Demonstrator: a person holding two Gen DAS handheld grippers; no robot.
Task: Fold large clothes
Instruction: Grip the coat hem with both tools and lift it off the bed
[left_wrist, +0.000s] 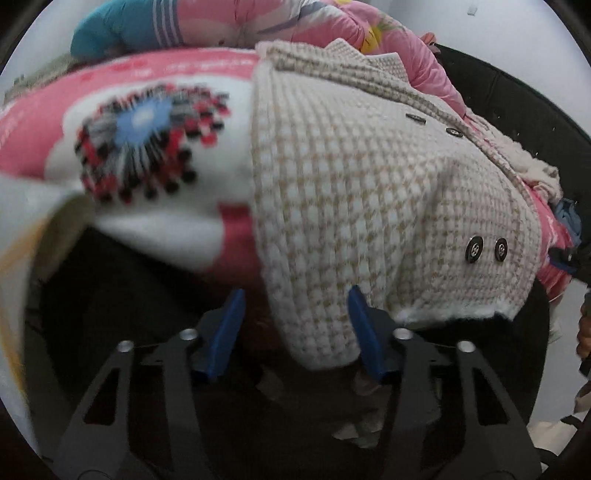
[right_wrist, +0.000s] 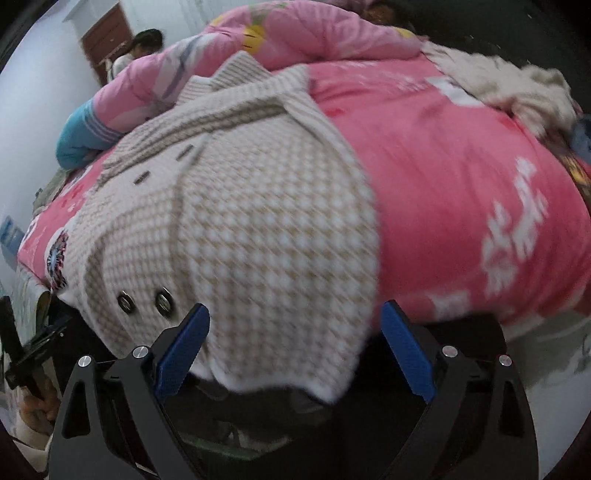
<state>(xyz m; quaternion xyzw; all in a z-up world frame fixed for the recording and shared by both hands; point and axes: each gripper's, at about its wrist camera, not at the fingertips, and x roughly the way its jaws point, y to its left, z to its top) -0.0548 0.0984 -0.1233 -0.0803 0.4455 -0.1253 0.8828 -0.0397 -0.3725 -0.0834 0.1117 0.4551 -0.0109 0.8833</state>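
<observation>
Both wrist views: checked coat (left_wrist: 351, 192) on pink bedspread (right_wrist: 461, 166), both grippers' fingers (left_wrist: 225, 325) spread apart.

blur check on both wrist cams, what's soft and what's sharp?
Left wrist: the pink blanket and its pattern smear at left; the houndstooth coat's buttons stay crisp. Right wrist: the coat hem and blanket lettering are motion-blurred; the right gripper is sharp. Both show fisheye bending.

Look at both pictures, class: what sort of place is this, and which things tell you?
Most likely a bedroom at home. A checked coat lies spread on a bed with a pink blanket, a pink quilt is bunched behind it, and a wooden door stands in the plain wall.
</observation>
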